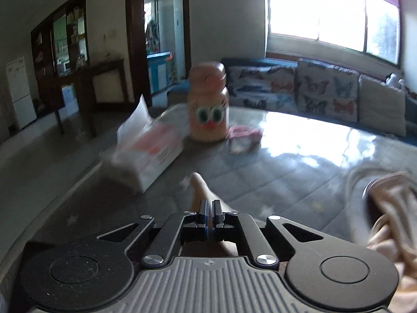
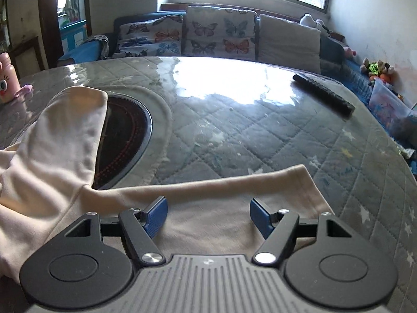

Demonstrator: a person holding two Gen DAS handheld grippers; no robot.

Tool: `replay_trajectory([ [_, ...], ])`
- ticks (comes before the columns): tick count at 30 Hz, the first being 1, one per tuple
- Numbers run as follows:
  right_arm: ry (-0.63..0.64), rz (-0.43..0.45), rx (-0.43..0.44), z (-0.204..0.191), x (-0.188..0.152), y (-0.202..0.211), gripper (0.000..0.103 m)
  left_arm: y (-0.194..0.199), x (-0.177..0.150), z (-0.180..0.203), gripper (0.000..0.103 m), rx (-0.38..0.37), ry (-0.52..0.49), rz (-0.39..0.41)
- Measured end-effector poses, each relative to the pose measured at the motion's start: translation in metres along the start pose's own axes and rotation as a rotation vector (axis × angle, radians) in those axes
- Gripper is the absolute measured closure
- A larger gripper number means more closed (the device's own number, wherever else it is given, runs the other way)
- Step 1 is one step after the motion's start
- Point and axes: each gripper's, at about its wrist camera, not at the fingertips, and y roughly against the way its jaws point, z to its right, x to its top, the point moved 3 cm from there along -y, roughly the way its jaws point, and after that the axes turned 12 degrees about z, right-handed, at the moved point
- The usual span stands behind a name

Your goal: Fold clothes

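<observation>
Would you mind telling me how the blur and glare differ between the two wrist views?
Left wrist view: motion-blurred; the tissue pack and pink bottle are smeared, the window blown out. Right wrist view: sharp on the beige garment and remote, with strong window glare on the table cover.

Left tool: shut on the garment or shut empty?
Shut on it. The left tool has its pads together with a strip of the beige garment running between and beyond them.
</observation>
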Motion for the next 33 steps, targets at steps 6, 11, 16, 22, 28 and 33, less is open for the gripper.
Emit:
replay_trajectory([
  [6, 0.012, 0.006, 0.021, -0.001, 0.0, 0.015, 0.031, 0.018, -0.017, 0.0, 0.097, -0.059, -0.04, -0.047],
  [11, 0.071, 0.012, 0.158, -0.026, 0.0, 0.036, 0.031, 0.052, -0.031, 0.025, 0.085, -0.235, -0.132, -0.063],
  [16, 0.179, 0.011, 0.323, -0.061, -0.006, 0.061, 0.033, 0.091, -0.047, 0.061, 0.069, -0.441, -0.226, -0.08],
  [22, 0.291, 0.031, 0.504, -0.106, -0.012, 0.097, 0.042, 0.133, -0.061, 0.105, 0.061, -0.658, -0.341, -0.059],
  [28, 0.407, 0.035, 0.622, -0.147, -0.028, 0.115, 0.059, 0.146, -0.08, 0.133, 0.06, -0.734, -0.427, -0.063],
  [33, 0.433, 0.032, 0.64, -0.162, -0.035, 0.11, 0.068, 0.141, -0.088, 0.142, 0.062, -0.743, -0.433, -0.076],
])
